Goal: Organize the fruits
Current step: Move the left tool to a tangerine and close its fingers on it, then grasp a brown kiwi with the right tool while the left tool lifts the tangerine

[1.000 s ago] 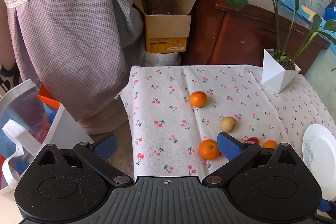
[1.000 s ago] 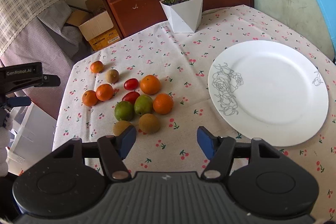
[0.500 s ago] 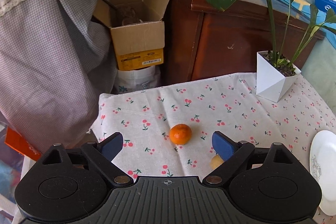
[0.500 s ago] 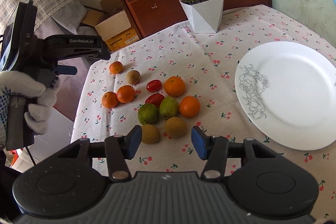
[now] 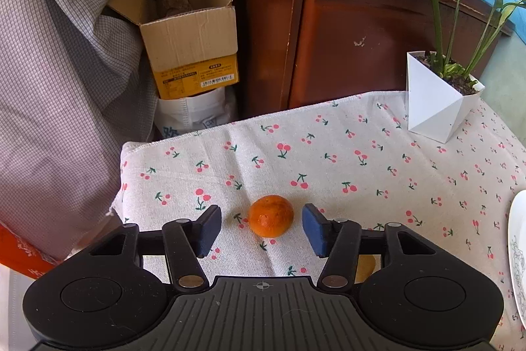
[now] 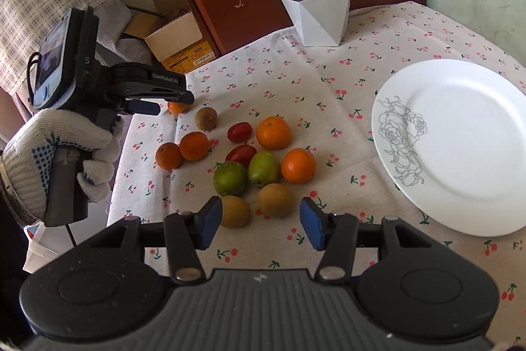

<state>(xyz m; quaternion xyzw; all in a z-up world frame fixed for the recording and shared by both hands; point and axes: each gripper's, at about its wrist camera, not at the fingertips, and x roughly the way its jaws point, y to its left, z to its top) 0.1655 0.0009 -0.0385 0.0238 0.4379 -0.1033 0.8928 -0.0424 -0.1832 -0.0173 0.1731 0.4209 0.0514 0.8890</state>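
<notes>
My left gripper (image 5: 261, 227) is open with a small orange tangerine (image 5: 270, 215) between its blue pads, not touching them. In the right wrist view the same tangerine (image 6: 177, 107) sits half hidden under the left gripper (image 6: 184, 97) at the cloth's far left. My right gripper (image 6: 261, 221) is open and empty, just in front of two brown kiwis (image 6: 275, 199) (image 6: 234, 211). Beyond them lie green fruits (image 6: 230, 178), oranges (image 6: 273, 132), red tomatoes (image 6: 240, 132) and another kiwi (image 6: 205, 118). A white plate (image 6: 460, 147) lies empty at the right.
A white faceted plant pot (image 6: 317, 17) stands at the back of the cherry-print tablecloth (image 6: 328, 81). Behind the table are a dark wooden cabinet (image 5: 345, 32) and an open cardboard box (image 5: 194, 51). The cloth's left edge (image 5: 123, 173) drops off near the left gripper.
My left gripper has moved forward and down so the tangerine now sits between its pads. My right gripper has moved closer to the two kiwis.
</notes>
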